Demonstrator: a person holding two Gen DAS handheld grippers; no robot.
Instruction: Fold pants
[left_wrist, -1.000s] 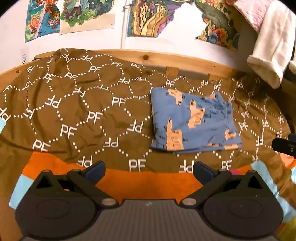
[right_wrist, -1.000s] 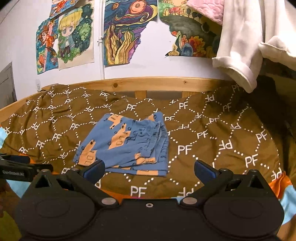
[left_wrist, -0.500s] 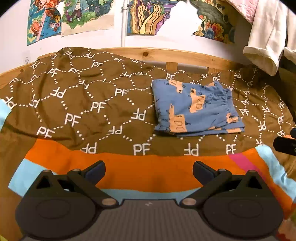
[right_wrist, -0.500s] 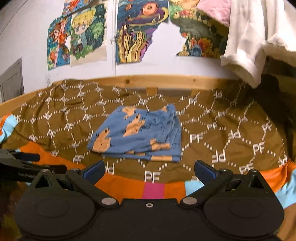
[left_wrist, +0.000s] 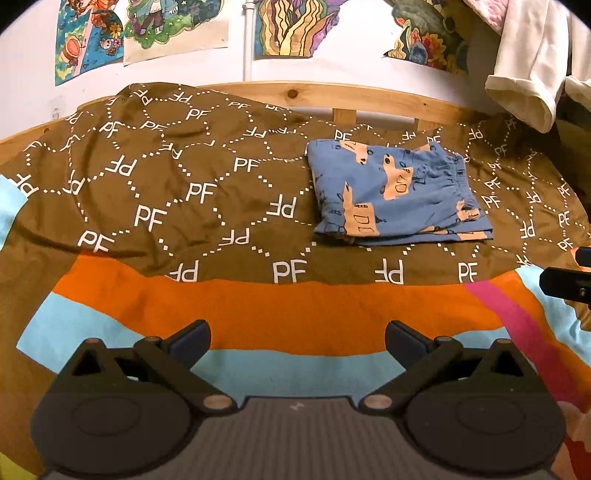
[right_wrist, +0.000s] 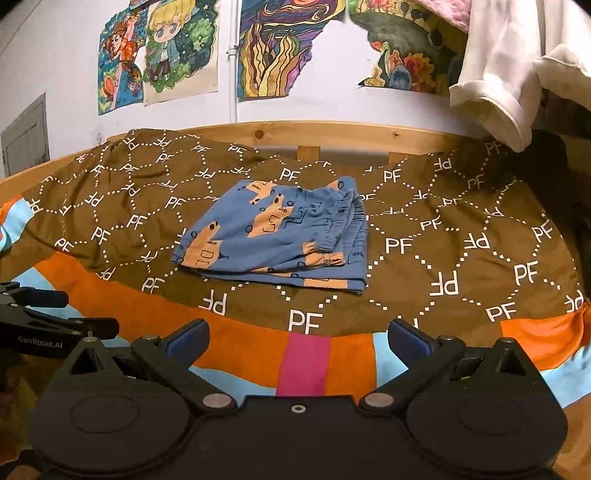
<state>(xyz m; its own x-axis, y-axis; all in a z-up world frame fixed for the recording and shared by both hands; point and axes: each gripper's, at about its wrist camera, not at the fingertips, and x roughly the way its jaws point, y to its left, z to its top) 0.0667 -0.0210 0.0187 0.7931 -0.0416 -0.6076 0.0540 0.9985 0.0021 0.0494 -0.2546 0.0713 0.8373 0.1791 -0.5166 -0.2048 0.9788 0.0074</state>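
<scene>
The pants (left_wrist: 399, 195) are lying folded into a compact stack on the bedspread (left_wrist: 207, 192), looking finished. Both the left gripper (left_wrist: 297, 338) and right gripper (right_wrist: 299, 338) are hovering well short, jaws spread wide, holding nothing.

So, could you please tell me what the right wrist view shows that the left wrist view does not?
Only the right view shows the grey panel on the wall and the left tool at its edge. Only the left view shows the right tool at its edge. Both share the folded pants on the brown cover, the posters and the white garment.
</scene>
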